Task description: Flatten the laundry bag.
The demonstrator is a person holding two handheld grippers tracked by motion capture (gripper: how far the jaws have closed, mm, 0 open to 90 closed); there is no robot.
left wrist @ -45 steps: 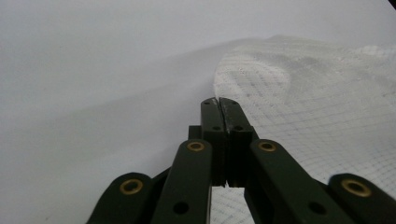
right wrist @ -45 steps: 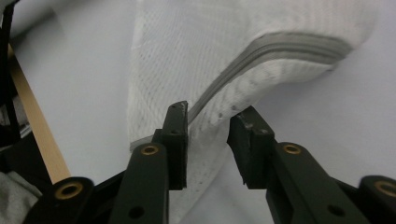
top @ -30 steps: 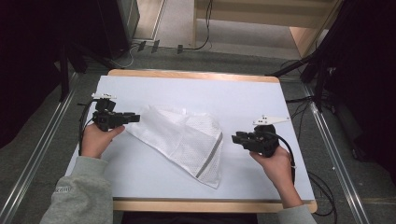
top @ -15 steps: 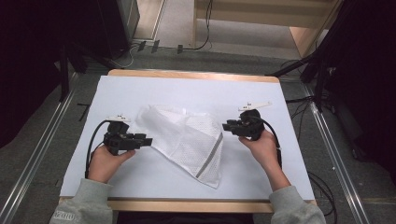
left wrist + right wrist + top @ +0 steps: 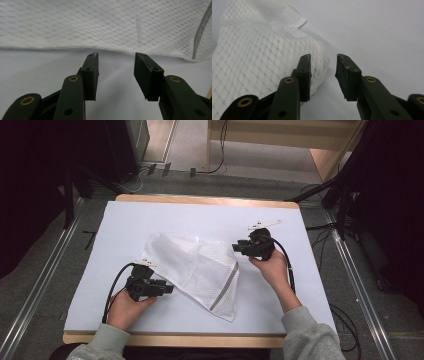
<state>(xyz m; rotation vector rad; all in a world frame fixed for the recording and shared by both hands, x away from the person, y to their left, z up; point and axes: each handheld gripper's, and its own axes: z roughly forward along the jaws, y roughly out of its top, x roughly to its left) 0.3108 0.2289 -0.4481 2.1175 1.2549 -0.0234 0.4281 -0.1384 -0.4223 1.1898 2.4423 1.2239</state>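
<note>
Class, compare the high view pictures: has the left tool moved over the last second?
Yes. The left tool has come toward the table's near wooden edge and a little rightward, up to the white mesh bag. Its jaws have just opened, nothing between them.

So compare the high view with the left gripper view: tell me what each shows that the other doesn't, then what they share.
High view alone: both hands, the right gripper at the mesh bag's far right edge, the wooden table rim and the floor beyond.
Left gripper view alone: the left gripper up close, jaws open with nothing between them, just short of the bag's hem, and the weave of the netting.
Both: the white mesh bag, its grey zip strip, the white table cover.
</note>
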